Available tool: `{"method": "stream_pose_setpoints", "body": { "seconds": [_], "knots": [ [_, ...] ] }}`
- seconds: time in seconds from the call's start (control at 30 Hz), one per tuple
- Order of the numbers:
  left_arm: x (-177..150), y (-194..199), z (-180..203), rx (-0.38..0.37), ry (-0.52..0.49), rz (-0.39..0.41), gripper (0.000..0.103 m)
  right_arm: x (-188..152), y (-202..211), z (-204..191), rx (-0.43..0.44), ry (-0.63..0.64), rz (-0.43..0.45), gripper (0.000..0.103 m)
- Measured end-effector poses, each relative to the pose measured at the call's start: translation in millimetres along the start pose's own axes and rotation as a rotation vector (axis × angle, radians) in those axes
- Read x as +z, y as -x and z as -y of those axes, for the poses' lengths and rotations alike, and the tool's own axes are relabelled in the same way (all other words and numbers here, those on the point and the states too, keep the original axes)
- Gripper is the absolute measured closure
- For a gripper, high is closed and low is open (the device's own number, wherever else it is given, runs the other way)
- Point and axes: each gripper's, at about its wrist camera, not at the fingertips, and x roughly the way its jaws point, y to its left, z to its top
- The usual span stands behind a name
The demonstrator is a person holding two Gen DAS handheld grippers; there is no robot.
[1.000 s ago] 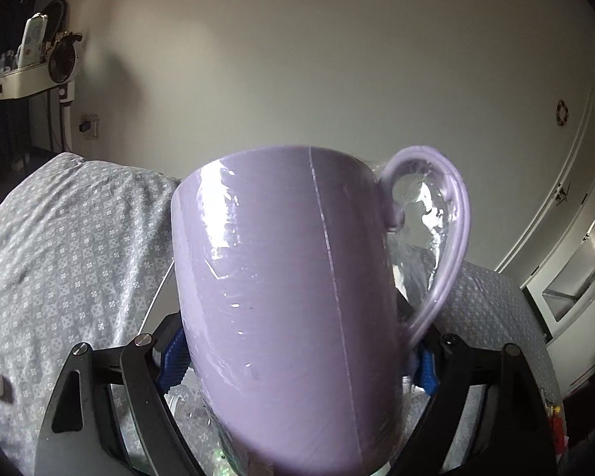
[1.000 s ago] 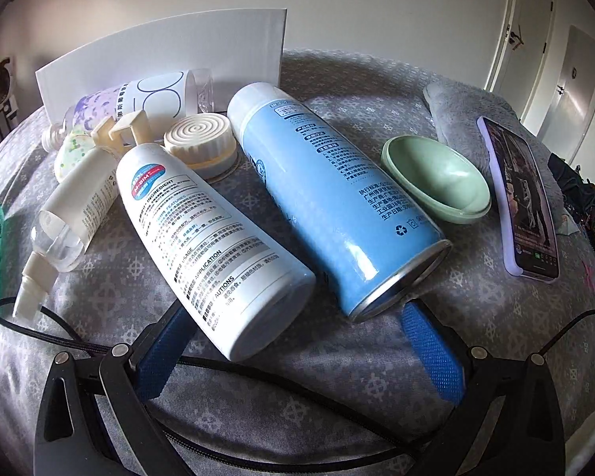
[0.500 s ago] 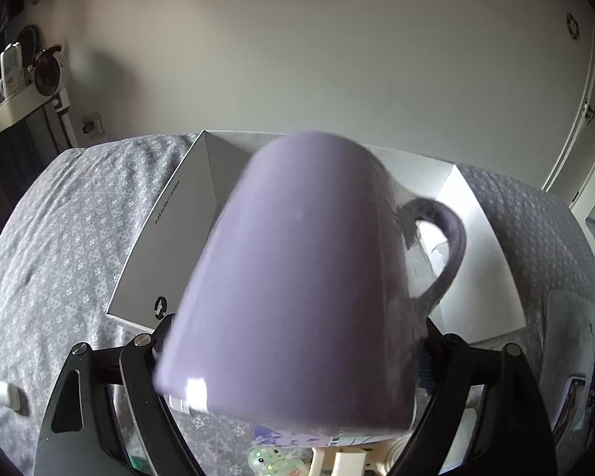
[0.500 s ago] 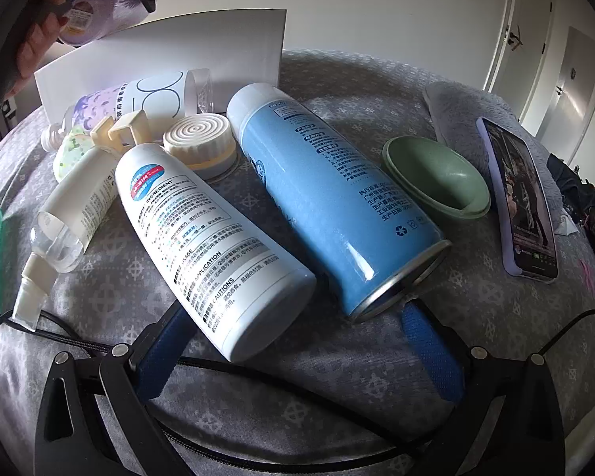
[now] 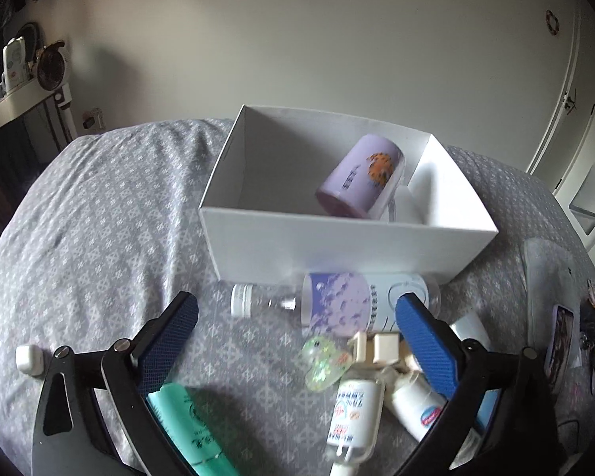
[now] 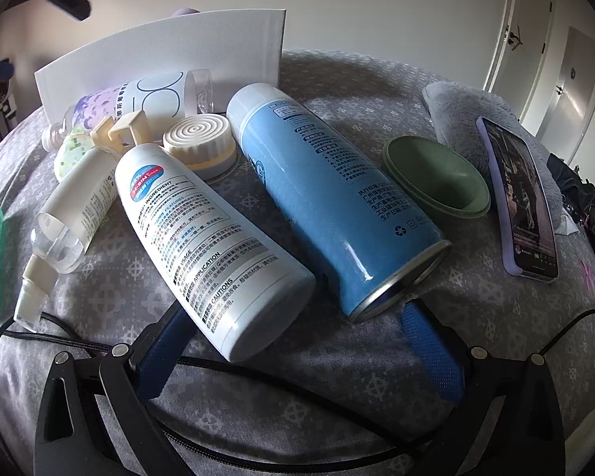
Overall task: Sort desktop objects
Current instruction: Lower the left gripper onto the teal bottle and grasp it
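A grey patterned bedspread (image 5: 111, 214) under a plain pale wall carries the clutter to be sorted. Nearest the right gripper (image 6: 297, 341), whose jaws stand wide apart and grasp nothing, lie a white bottle (image 6: 210, 246) and a blue can (image 6: 329, 206), side by side with their bases toward the jaws and their long axes running away and slightly leftward; the bottle's base sits between the pads (image 6: 432, 353), the can's base just above the right pad. A black cable (image 6: 258, 365) crosses the cloth just before the jaws. Beyond these are a ridged lid (image 6: 200, 144), a green bowl (image 6: 436, 176) and a phone (image 6: 519, 198). The left gripper (image 5: 293, 337) is likewise released and empty, raised over a clear bottle (image 5: 337, 303) that lies crosswise, a green tube (image 5: 190, 424) and small spray bottles (image 5: 353, 408). Farthest, the white box (image 5: 337, 238) stands against the clear bottle; inside it a lilac mug (image 5: 361, 176) lies tilted on its side, blurred, toward the right wall. Judged from this layout, the right gripper is nearer the two large containers, and a straight advance along the bottle's axis would bring the pads to either side of it.
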Motion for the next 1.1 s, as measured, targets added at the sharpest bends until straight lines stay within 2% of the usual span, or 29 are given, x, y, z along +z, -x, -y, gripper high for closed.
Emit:
{"method": "stream_pose_setpoints", "body": {
  "seconds": [0.23,0.3,0.37,0.43,0.57,0.7,0.87,0.93,1.0,1.1],
  "knots": [
    [-63.9,16.8,-59.0,0.030,0.111,-0.101,0.002,-0.4,1.2,1.4,0.005,-0.004,-0.002,0.000],
    [-75.0,14.1,-72.3,0.046,0.166,-0.152,0.002,-1.0,2.2,1.6,0.008,-0.007,-0.004,0.000],
    [-81.4,8.3,-81.7,0.025,0.218,-0.203,0.002,-2.0,3.6,1.8,0.013,-0.010,-0.006,0.000],
    [-84.4,1.8,-81.5,0.017,0.220,-0.235,0.003,-3.9,5.4,1.7,0.014,-0.011,-0.005,0.000],
    [-94.1,-17.6,-68.9,0.024,0.162,-0.316,0.002,-2.3,3.5,0.1,0.010,-0.008,-0.004,0.000],
    [-102.6,-43.1,-66.8,0.052,0.163,-0.394,0.003,-2.2,3.6,-1.0,0.009,-0.007,-0.004,0.000],
    [-99.4,-58.7,-55.1,0.132,0.094,-0.378,0.002,-2.5,3.0,-1.0,0.005,-0.005,-0.002,0.000],
    [-99.3,-62.4,-46.0,0.150,0.042,-0.366,0.002,-3.1,3.3,-1.4,0.005,-0.005,-0.002,0.000],
    [-98.6,-62.4,-42.0,0.154,0.036,-0.355,0.003,-3.2,3.5,-1.4,0.004,-0.004,-0.002,0.000],
    [-97.6,-55.9,-38.8,0.141,0.036,-0.335,0.021,-3.0,3.2,-1.8,0.004,-0.003,-0.002,0.000]
  ]
}}
